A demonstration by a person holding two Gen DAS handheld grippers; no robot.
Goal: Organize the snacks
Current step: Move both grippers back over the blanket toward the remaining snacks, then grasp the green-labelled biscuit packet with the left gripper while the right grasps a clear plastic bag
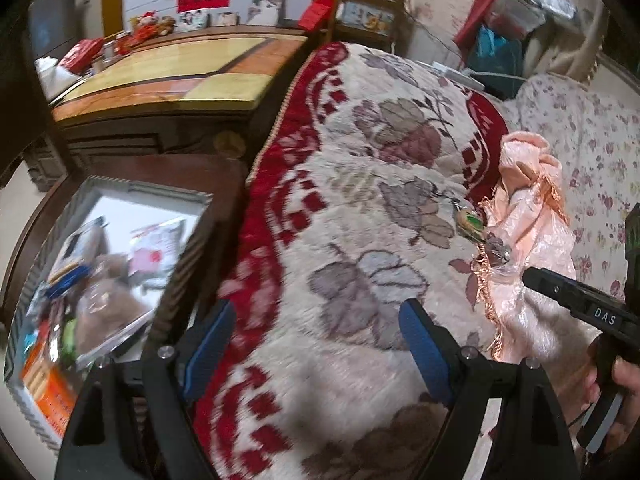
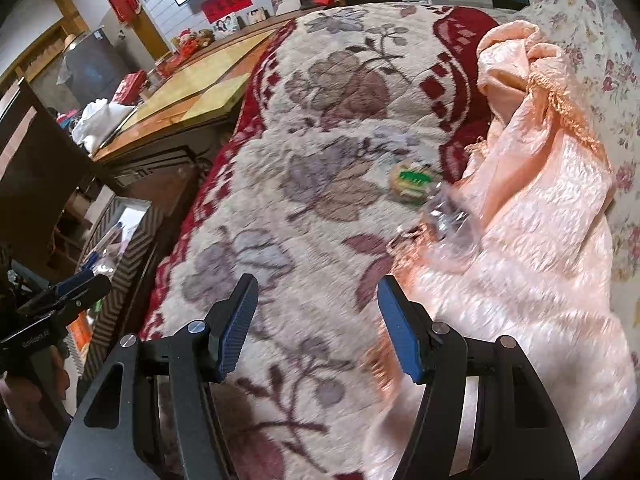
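- Left wrist view: the left gripper (image 1: 316, 344) hangs over the floral blanket (image 1: 360, 208), its blue-padded fingers (image 1: 426, 352) spread wide with nothing between them. Judged, it is between jobs, turned half toward the box.
- Same view: the snack box (image 1: 120, 196) sits below the blanket's red edge, already holding several packets (blurred, so the kinds cannot be told). It is probably the place where snacks are being gathered.
- Same view: a small green-and-tan wrapped snack (image 1: 470, 222) lies on the blanket where the blanket meets the pink cloth (image 1: 532, 220), with clear crinkled wrapping just beside it. The right gripper (image 1: 536, 276) reaches in toward it from the far side of the blanket.
- Right wrist view: the right gripper (image 2: 318, 320) is also parted wide and empty, aimed along the blanket at the snack (image 2: 412, 182), which is still some way ahead.
- Same view: the pink cloth's fringe lies touching the clear wrapping next to the snack (a likely snag when closing). The box (image 2: 128, 236) stands off the blanket's edge, near the left gripper (image 2: 84, 284).
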